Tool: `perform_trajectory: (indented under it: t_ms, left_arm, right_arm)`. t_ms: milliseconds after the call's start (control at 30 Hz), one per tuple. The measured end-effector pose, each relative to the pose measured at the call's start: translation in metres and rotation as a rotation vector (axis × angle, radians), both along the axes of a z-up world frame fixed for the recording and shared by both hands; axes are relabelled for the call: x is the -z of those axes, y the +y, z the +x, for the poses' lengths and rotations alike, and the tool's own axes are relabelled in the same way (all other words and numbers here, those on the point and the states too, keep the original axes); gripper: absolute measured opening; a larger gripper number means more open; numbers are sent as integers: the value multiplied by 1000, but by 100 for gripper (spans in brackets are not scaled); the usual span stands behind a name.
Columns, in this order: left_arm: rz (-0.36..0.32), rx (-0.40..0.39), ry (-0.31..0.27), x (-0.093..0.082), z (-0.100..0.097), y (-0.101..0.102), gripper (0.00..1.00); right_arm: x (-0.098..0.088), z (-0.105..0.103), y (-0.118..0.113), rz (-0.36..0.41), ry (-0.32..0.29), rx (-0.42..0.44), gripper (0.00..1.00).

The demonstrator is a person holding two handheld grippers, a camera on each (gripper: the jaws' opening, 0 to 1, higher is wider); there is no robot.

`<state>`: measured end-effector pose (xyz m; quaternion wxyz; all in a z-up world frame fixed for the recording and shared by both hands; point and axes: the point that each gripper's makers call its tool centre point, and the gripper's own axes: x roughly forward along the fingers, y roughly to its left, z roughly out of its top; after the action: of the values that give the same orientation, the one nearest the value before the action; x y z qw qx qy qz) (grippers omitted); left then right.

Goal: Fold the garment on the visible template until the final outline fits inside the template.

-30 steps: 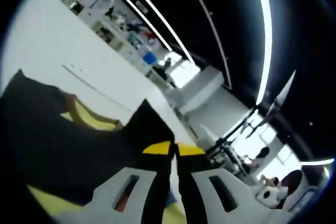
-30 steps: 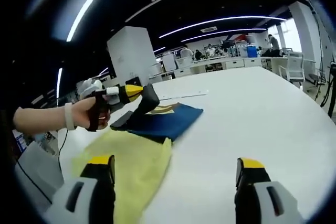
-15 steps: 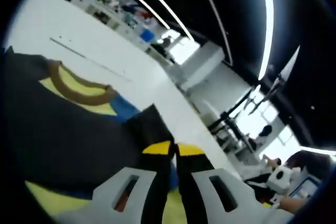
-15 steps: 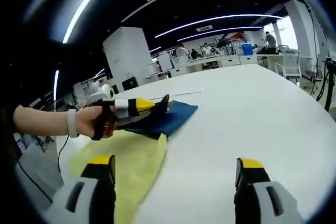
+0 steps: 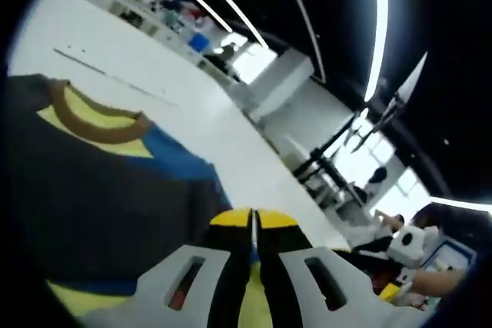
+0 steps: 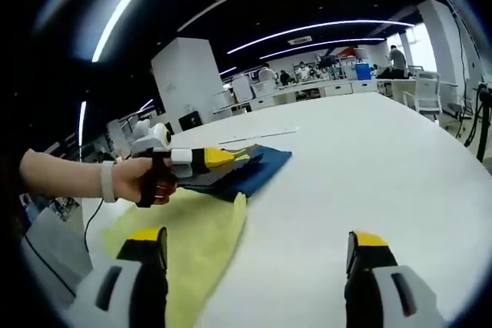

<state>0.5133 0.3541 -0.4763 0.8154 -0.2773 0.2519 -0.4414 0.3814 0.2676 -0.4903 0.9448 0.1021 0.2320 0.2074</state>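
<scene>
A dark navy garment (image 5: 100,182) with a yellow and brown collar (image 5: 96,117) lies flat on the white table (image 5: 192,113), partly over a yellow template sheet (image 5: 73,297). My left gripper (image 5: 254,219) is shut at the garment's near edge, with the cloth running into its tips. In the right gripper view a hand (image 6: 138,178) holds the left gripper (image 6: 219,157) low over the folded garment (image 6: 250,173), beyond the template (image 6: 192,243). My right gripper (image 6: 257,247) stands open above the table (image 6: 369,167), with nothing between its fingers and well short of the garment.
A thin strip (image 6: 257,137) lies on the table behind the garment. Desks, shelves and people stand far back (image 6: 338,74), and a chair (image 6: 427,97) sits at the table's right end. Bare tabletop stretches to the garment's right.
The left gripper has lowered the raised flap of cloth onto the garment, which now lies flat. The right gripper has stayed in place, open.
</scene>
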Motion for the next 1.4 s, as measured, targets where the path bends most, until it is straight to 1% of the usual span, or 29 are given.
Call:
perform_trajectory:
  t_ms: [33, 67, 133, 200, 233, 267, 300, 367, 433, 500, 567, 700, 800, 867, 967, 1000, 1033, 1133, 1200, 1300, 1333, 1367, 1400]
  left_arm:
    - [7, 4, -18, -1, -1, 0, 1]
    - [12, 15, -38, -3, -2, -1, 5]
    - [31, 29, -71, -5, -4, -2, 16]
    - [46, 42, -104, -7, -5, -1, 22]
    - [67, 58, -124, -8, -8, 0, 26]
    - [102, 54, -159, -7, -8, 3, 30]
    - [118, 63, -174, -7, -8, 5, 34]
    - [132, 88, -163, -6, -14, 7, 37]
    - [169, 94, -197, -5, -15, 11, 40]
    - [178, 94, -204, -7, -17, 15, 44]
    - [178, 94, -208, -10, -20, 19, 50]
    - [201, 113, -244, -15, -26, 27, 52]
    - [202, 120, -261, -20, -33, 40, 57]
    - [221, 116, -272, -19, -34, 49, 60]
    - [232, 102, -269, -19, -34, 63, 70]
    - [240, 101, -275, -19, -34, 66, 73]
    - [261, 103, -293, -19, -35, 71, 75]
    - [281, 105, -301, -19, -38, 80, 77]
    - [289, 110, -295, -19, -42, 86, 78]
    - [319, 111, -307, -19, -50, 103, 78]
    - [321, 112, -313, -19, -52, 107, 78]
    - [338, 116, -318, -18, -56, 114, 78]
    - [343, 114, -316, -18, -58, 119, 78]
  right_arm:
    - [0, 0, 1, 1, 2, 0, 99]
    - [0, 1, 1, 0, 1, -1, 99]
    - [0, 1, 3, -3, 2, -6, 99]
    - [-1, 2, 4, -1, 2, -8, 99]
    - [-1, 2, 5, -2, 3, -11, 99]
    - [-1, 2, 6, -3, 0, -13, 99]
    - [-1, 3, 7, -4, 0, -14, 99]
    - [-1, 3, 9, -4, 2, -16, 99]
    - [-1, 4, 11, -5, 2, -22, 99]
    - [-1, 4, 14, -6, 1, -28, 99]
    - [-2, 5, 17, -6, 3, -34, 99]
    - [-6, 7, 21, -8, -4, -43, 99]
    - [-10, 7, 24, -13, -9, -55, 99]
    - [-11, 7, 26, -15, -13, -62, 99]
    - [-8, 6, 29, -26, 0, -83, 100]
    - [-7, 5, 30, -28, 1, -86, 100]
    - [-7, 5, 31, -26, 3, -88, 100]
    - [-8, 3, 32, -20, 2, -88, 100]
    - [-7, 2, 33, -21, 4, -91, 100]
    - [-6, -2, 33, -22, 9, -96, 100]
    - [-6, -2, 33, -14, 11, -92, 100]
    - [-7, -2, 33, 4, 12, -82, 100]
    - [-7, -2, 32, 5, 11, -81, 100]
